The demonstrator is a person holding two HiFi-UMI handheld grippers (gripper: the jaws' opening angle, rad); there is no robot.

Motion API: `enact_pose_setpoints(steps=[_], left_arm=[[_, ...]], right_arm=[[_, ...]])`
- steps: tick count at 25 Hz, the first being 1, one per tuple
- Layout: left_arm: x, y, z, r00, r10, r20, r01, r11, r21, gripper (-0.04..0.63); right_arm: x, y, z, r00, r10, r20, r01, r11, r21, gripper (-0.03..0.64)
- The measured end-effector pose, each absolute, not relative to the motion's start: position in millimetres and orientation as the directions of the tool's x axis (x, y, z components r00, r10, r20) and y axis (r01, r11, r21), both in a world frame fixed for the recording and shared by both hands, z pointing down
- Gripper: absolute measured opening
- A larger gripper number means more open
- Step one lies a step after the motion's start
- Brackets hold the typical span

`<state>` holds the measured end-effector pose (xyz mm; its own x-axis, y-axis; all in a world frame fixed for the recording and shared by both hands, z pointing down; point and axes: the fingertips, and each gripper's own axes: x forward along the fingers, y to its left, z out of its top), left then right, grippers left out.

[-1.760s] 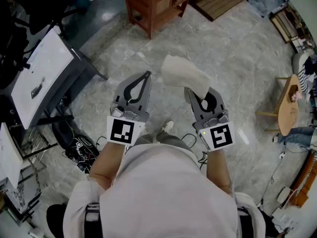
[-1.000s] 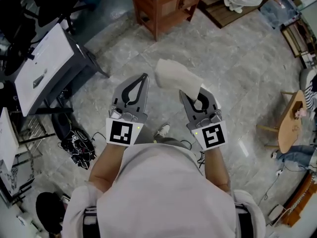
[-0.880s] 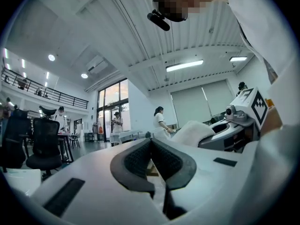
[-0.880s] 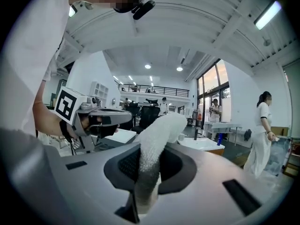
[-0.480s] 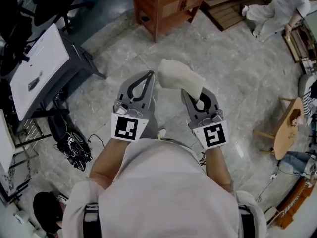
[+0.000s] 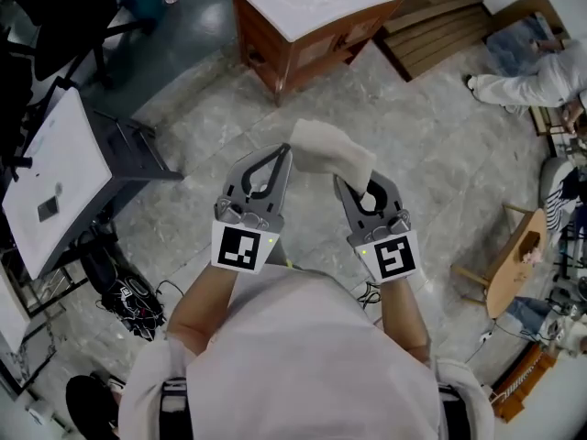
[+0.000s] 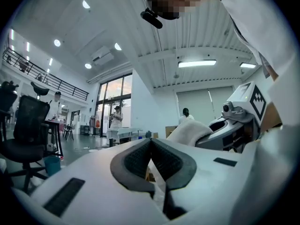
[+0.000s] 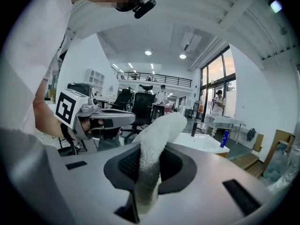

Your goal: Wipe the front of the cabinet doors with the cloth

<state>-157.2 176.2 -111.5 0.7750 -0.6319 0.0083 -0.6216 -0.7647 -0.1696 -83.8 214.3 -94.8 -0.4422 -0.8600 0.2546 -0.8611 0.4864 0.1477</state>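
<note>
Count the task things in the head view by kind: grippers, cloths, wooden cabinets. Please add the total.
grippers: 2, the left gripper and the right gripper
cloth: 1
wooden cabinet: 1
total: 4

A white short-sleeved top (image 6: 303, 356) is worn, dark straps (image 6: 171, 401) seen at its sides. Grey shells and dark pads (image 7: 140, 161) are shown on the left gripper (image 6: 278, 151) and right gripper (image 6: 341, 183), each topped by a black-and-white marker cube (image 6: 245, 247).
</note>
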Motion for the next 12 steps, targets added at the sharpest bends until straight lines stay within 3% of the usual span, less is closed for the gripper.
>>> enact_pose_setpoints(steps=[4,7,12], left_arm=[[-152,102,-107,0.759,-0.652,-0.003,-0.651,-0.758,-0.035,0.018],[-143,65,-102,0.783,-0.621,0.026,-0.612,-0.778,-0.139,0.018],[-122,23,-93,0.782,-0.623,0.033,-0.616,-0.779,-0.118,0.018]], right_arm=[[-74,144,-90,-0.412,-0.866,0.284,-0.874,0.464,0.144,0.071],[-65,105,-86,-0.396,-0.867,0.304,-0.876,0.456,0.159,0.071],[-48,58,-81,-0.401,-0.862,0.31,-0.874,0.462,0.154,0.071]])
